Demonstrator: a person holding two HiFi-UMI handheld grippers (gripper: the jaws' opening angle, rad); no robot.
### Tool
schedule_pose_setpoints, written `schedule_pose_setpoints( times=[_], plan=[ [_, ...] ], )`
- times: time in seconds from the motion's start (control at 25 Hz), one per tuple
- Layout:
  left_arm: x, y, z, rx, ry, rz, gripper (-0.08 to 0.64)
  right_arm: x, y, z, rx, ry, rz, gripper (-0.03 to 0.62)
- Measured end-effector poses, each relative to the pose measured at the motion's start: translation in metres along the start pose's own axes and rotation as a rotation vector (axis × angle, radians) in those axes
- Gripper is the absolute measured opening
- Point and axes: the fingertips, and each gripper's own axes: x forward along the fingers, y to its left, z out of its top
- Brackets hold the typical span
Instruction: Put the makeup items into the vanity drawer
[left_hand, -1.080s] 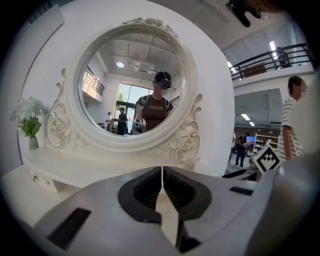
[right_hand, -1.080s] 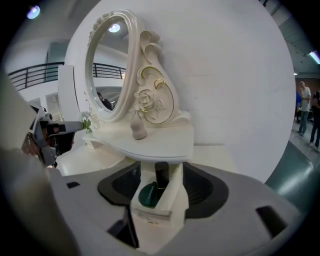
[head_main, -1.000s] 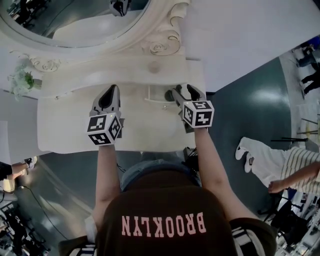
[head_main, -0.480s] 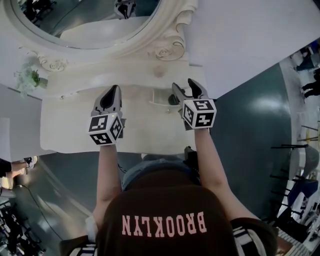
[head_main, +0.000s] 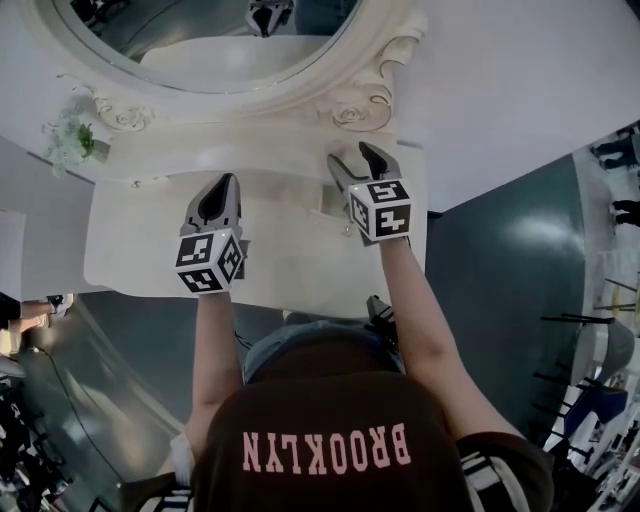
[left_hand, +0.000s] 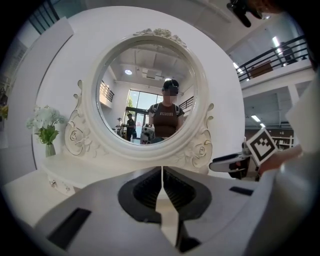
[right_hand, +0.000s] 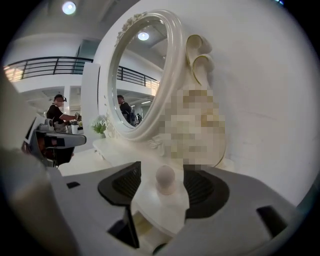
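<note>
A white vanity stands under an oval mirror. My right gripper is open at the vanity's right end. Its jaws stand on either side of the round knob of the small drawer front. Below that front a narrow gap shows a yellowish inside and a dark rounded thing that I cannot identify. My left gripper hovers over the tabletop's middle, shut and holding nothing. No loose makeup items show on the top.
A small vase of white flowers stands at the vanity's left back corner. The carved mirror frame rises just behind the right gripper. The floor drops off to the right. My own knees sit under the front edge.
My right gripper has moved toward the mirror and the open drawer has slid in with it. The dark item seen in the drawer is now hidden. The left gripper has barely moved.
</note>
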Motion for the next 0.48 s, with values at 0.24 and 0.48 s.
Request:
schedule_pose_setpoints(
  times=[0.24, 0.48],
  plan=[
    [-0.003, 0.011, -0.005, -0.008, 0.014, 0.033, 0.009, 0.026, 0.001, -0.015, -0.018, 0.053, 0.021, 0.237],
    [-0.001, 0.01, -0.005, -0.006, 0.021, 0.032, 0.009, 0.032, -0.003, -0.022, -0.087, 0.077, -0.005, 0.11]
  ],
)
